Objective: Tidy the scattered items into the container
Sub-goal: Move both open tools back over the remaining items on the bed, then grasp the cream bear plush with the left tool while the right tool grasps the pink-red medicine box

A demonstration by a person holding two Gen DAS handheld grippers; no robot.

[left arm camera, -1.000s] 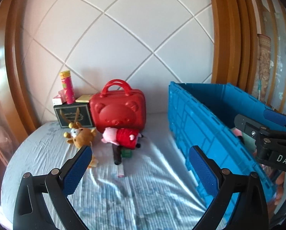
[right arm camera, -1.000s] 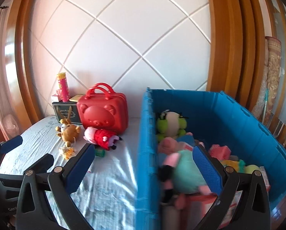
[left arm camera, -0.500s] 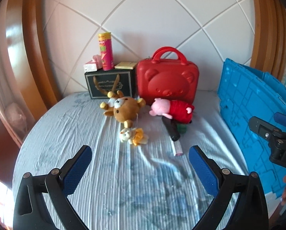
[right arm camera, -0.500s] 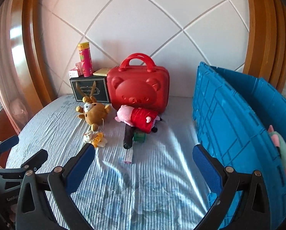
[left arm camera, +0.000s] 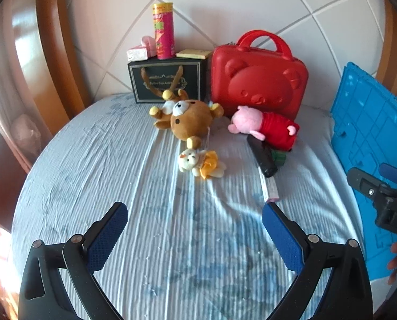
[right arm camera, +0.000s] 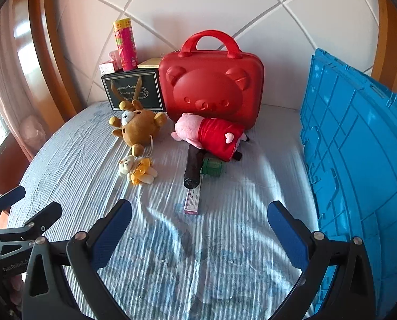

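Observation:
A brown bear plush, a small yellow-dressed plush, a pink pig plush in red, a black tube, a green object and a pink box lie on the bed. The blue crate stands at the right. My left gripper is open and empty over the sheet. My right gripper is open and empty, just short of the pink box.
A red bear suitcase and a black gift box stand against the padded wall. A pink snack can and small boxes sit on the gift box. A wooden frame borders the bed.
Both grippers swung left, away from the crate's inside, and now face the scattered toys. They have also moved closer to the toys. Both stay open.

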